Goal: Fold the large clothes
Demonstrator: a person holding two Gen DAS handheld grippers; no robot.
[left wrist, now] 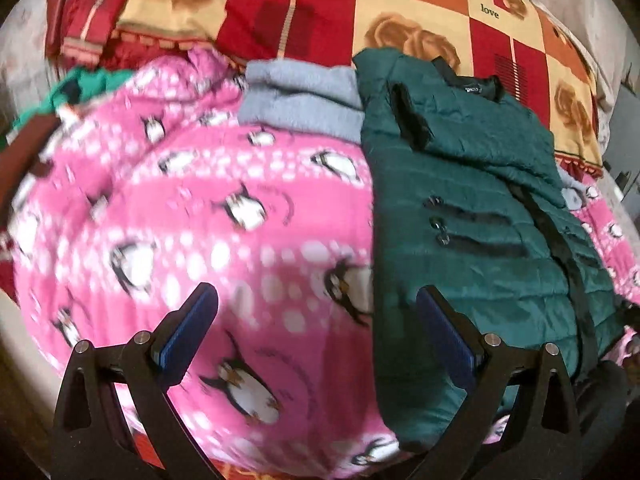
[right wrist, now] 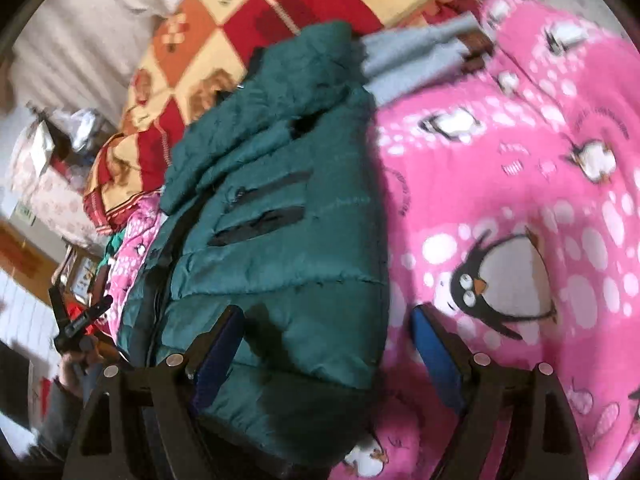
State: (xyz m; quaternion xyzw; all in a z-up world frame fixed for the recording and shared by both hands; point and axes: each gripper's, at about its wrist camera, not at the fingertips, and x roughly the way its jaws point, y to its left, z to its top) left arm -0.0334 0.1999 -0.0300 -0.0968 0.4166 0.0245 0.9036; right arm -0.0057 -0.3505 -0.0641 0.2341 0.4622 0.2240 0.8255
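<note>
both claws [left wrist: 318, 312] [right wrist: 326, 330] gape empty; green jacket's [left wrist: 472, 216] lower hem cut off, penguin blanket [left wrist: 208, 208] blurred.

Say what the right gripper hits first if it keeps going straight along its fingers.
Probably the green puffer jacket: its edge lies between the open right gripper fingers, pink penguin blanket alongside. Depth unclear.

The word "love" is printed in dark letters on a cream square of the checked red, orange and cream blanket [left wrist: 490, 11], near its right edge in the left wrist view. A second dark word on the same blanket, at the top of that view, is too blurred to read. The small black neck label [left wrist: 474, 89] inside the collar of the dark green quilted jacket [left wrist: 472, 208] bears pale lettering too small to make out. The curved script on the pink penguin fleece [right wrist: 516, 184] is illegible
</note>
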